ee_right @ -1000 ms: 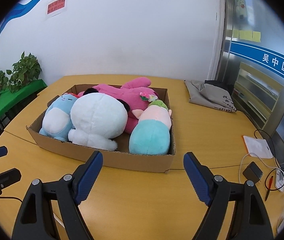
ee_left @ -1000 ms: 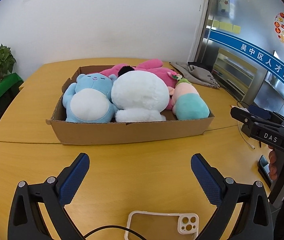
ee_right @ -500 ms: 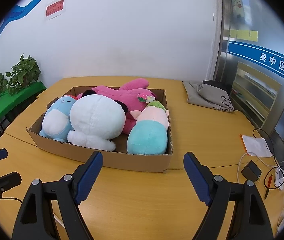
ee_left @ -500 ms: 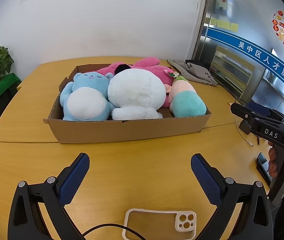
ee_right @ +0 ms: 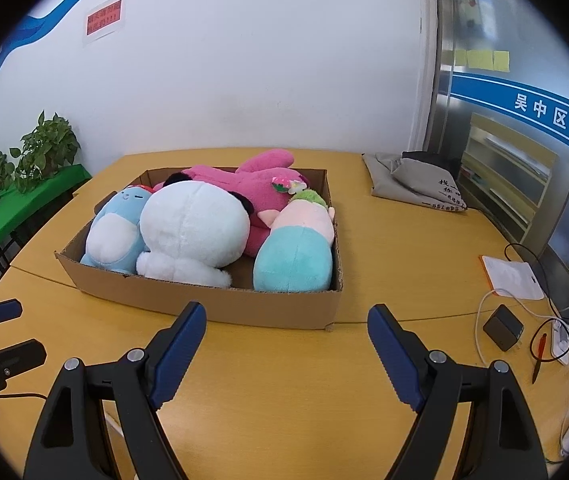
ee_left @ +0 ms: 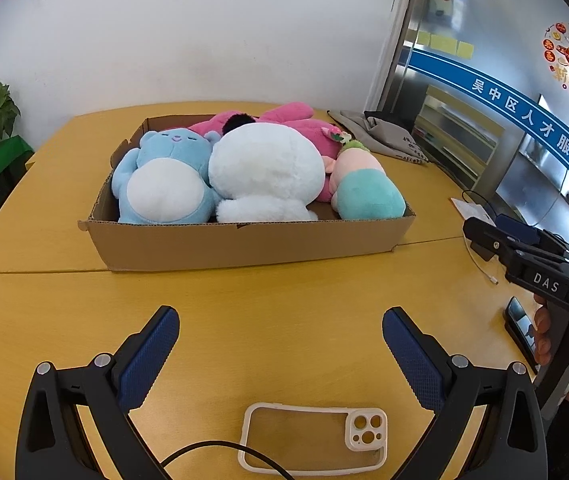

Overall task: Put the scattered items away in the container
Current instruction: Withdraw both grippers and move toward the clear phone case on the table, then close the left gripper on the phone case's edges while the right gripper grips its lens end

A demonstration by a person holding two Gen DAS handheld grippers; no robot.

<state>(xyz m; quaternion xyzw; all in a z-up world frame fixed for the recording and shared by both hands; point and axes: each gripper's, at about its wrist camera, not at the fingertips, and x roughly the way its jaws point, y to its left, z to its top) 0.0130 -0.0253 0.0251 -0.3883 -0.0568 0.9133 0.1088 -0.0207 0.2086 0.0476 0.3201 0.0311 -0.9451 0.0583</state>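
So both sets of tongs are just hanging over the yellow wooden bench (ee_left: pixel 284 300) with nothing in them. The left tongs (ee_left: pixel 280 332) are spread wide, released, and same story for the right tongs (ee_right: pixel 286 330), blue pads well apart and only bare bench between them.

The shallow brown cardboard box (ee_left: pixel 244 244) sits on the far side of the bench from both, and all the plushies are packed inside it: a light blue bear plush with a white belly (ee_left: pixel 162 184) on the left, a big fluffy white plush with black ears (ee_left: pixel 264 172) in the middle, a pink long-eared plush (ee_right: pixel 252 178) lying along the far wall behind them, and a teal-and-pink plush with a green tuft (ee_right: pixel 296 248) on the right end. They're all squeezed up touching each other.

Right under the left tongs, near edge of the bench, there's a clear phone case with a white rim (ee_left: pixel 312 438) lying flat, with a black cable (ee_left: pixel 212 450) curving beside it. Far right corner has a folded grey cloth bag (ee_right: pixel 412 180). On the right side there's a black charger block (ee_right: pixel 502 328), a white cable (ee_right: pixel 484 320) and a red pen (ee_right: pixel 538 354).
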